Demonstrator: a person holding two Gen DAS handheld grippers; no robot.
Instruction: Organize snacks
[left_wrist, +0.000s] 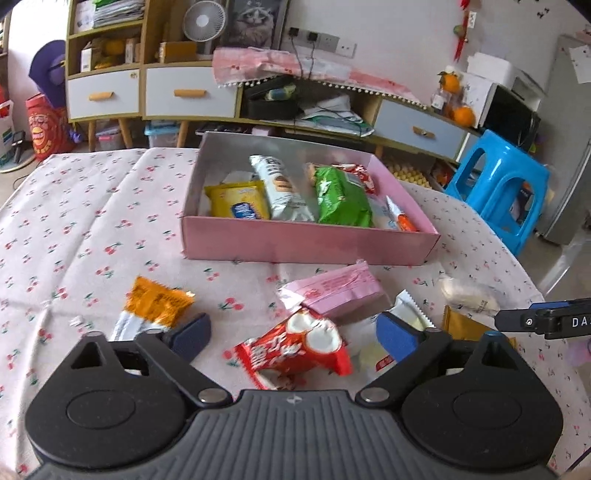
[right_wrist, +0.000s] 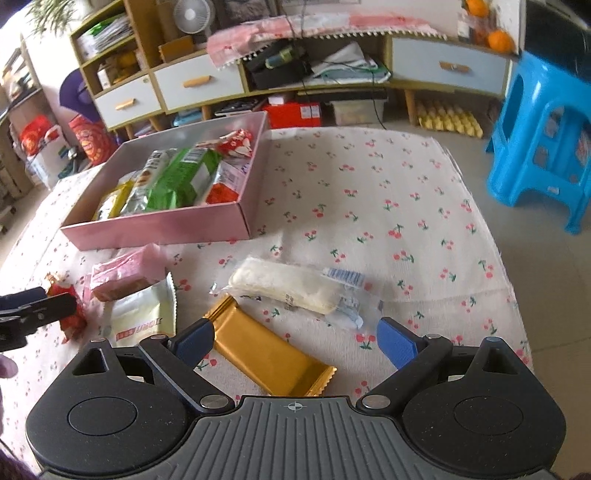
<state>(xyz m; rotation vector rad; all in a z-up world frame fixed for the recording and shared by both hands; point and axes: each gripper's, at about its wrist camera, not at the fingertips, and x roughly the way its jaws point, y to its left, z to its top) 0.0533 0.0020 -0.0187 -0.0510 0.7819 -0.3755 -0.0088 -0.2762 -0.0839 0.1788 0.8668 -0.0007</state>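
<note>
Two grippers | left gripper fingers spread around red packet | right gripper fingers spread over gold bar

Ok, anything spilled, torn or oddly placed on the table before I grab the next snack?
Nothing spilled or torn that I can see. The loose snacks just lie scattered in front of the pink box: the pink packet rests partly on a white one, and the orange packet overlaps a silver one.

a box sits on the surface with snack packets in it; more loose packets lie before it.
</note>
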